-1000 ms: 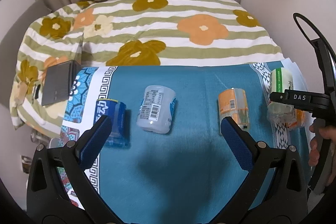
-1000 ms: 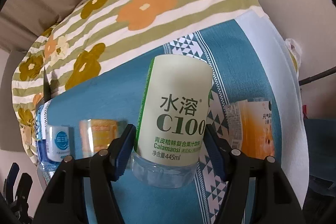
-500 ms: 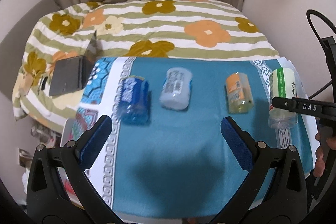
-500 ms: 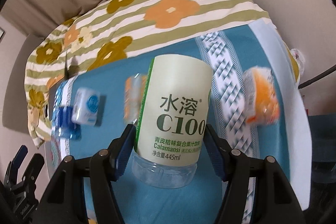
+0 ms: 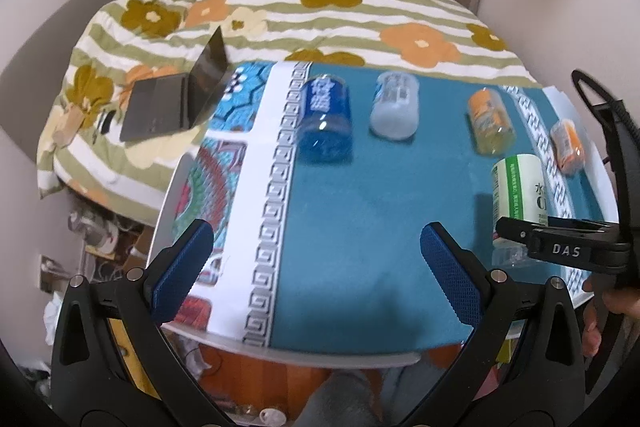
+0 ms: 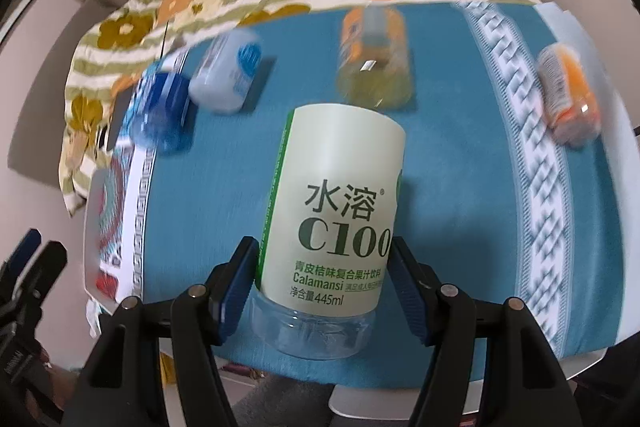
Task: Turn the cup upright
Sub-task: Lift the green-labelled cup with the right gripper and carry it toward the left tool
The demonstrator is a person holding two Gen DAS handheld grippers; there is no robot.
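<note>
The right gripper [image 6: 324,279], clamping the green-labelled cup [image 6: 336,215], is now carrying it nearer the table [image 5: 360,307] front edge, seemingly for setting upright, while the left gripper [image 5: 316,275] is hanging wide open, empty.

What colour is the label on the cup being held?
Pale green with dark green lettering, on the cup; clearest in the right wrist view.

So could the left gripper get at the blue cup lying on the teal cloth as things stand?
Probably yes: the left gripper is open and empty, and bare cloth lies between it and the blue cup. The right gripper grips the green cup off to the side.
</note>
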